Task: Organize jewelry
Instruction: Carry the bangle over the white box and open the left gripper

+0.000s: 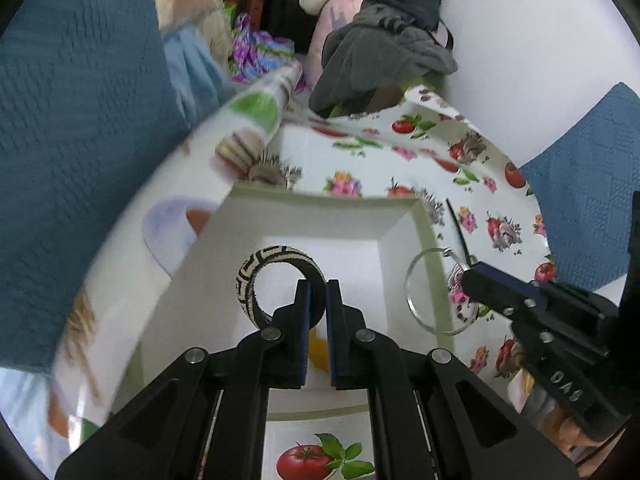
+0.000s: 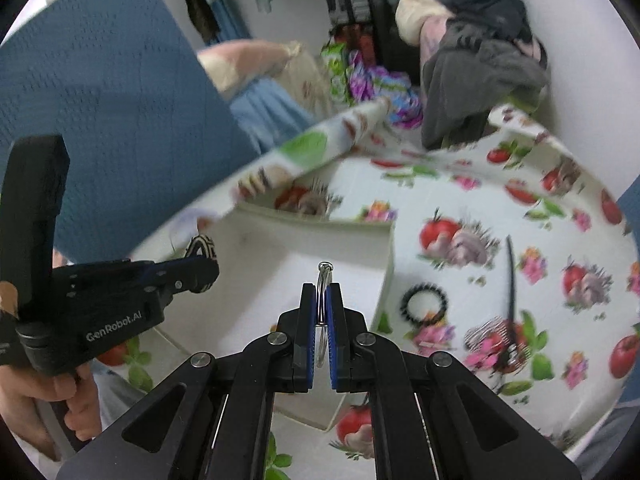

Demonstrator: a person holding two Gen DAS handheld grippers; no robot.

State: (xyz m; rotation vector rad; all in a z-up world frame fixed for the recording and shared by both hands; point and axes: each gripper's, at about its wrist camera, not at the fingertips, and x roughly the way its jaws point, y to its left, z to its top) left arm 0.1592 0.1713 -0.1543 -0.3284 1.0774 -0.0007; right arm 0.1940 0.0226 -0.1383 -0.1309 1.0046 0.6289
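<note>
A tablecloth (image 1: pixel 404 160) printed with tomatoes and flowers covers the table, with piled clothes (image 2: pixel 480 60) behind. Your left gripper (image 1: pixel 318 292) is clamped on a black-and-white woven bangle (image 1: pixel 256 276), holding it upright over the open white box (image 1: pixel 320 216). Your right gripper (image 2: pixel 322 296) pinches a thin silver ring bangle (image 2: pixel 325 270) edge-on, above the box's right side. A black beaded bracelet (image 2: pixel 424 304) lies on the cloth just beside the box.
</note>
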